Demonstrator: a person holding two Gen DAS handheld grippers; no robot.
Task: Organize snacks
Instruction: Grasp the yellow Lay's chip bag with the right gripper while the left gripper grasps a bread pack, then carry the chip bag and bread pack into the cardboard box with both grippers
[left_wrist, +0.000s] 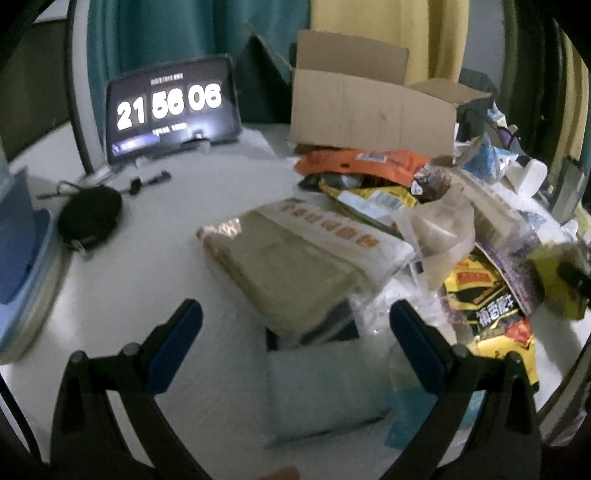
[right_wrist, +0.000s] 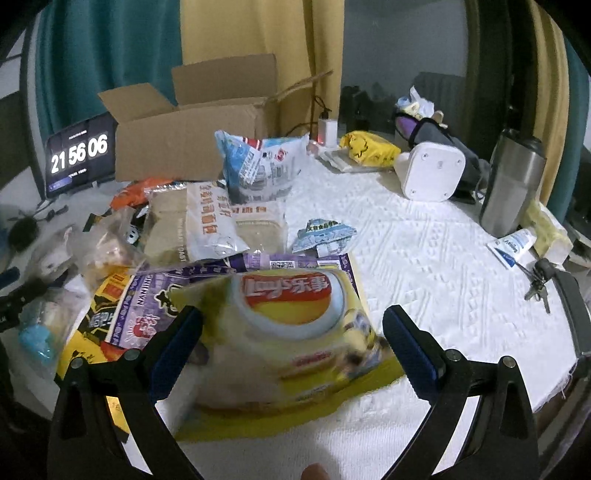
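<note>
- The right gripper (right_wrist: 291, 332) has its blue-padded jaws spread wide on either side of a yellow Lay's chip bag (right_wrist: 291, 332); the left pad looks close against the bag's edge, the right pad stands clear of it, so nothing is pinched
- The chip bag is blurred and lies at the near edge of the snack heap, on top of a purple snack packet (right_wrist: 147, 306) and partly on the white textured cloth (right_wrist: 424, 266)
- The left gripper (left_wrist: 295, 325) also has its jaws spread apart, hovering over a pale bluish packet (left_wrist: 325, 387) that lies on the table; I cannot tell whether the pads touch it
- Just beyond that packet lies a bag of sliced toast bread (left_wrist: 295, 266) with orange lettering, flat on the white table (left_wrist: 147, 277)
- To its right the heap piles up: a yellow and black snack bag (left_wrist: 491, 317), a clear plastic bag (left_wrist: 443, 229) and an orange packet (left_wrist: 362, 166)
- An open cardboard box (left_wrist: 369, 107) stands behind the heap with its flaps up
- A tablet clock (left_wrist: 170, 107) reading 21 56 06 leans to the left of the box, and a black round pouch (left_wrist: 88, 218) lies in front of it
- On the far right a steel tumbler (right_wrist: 513, 181) stands upright, keys (right_wrist: 539, 284) near it
</note>
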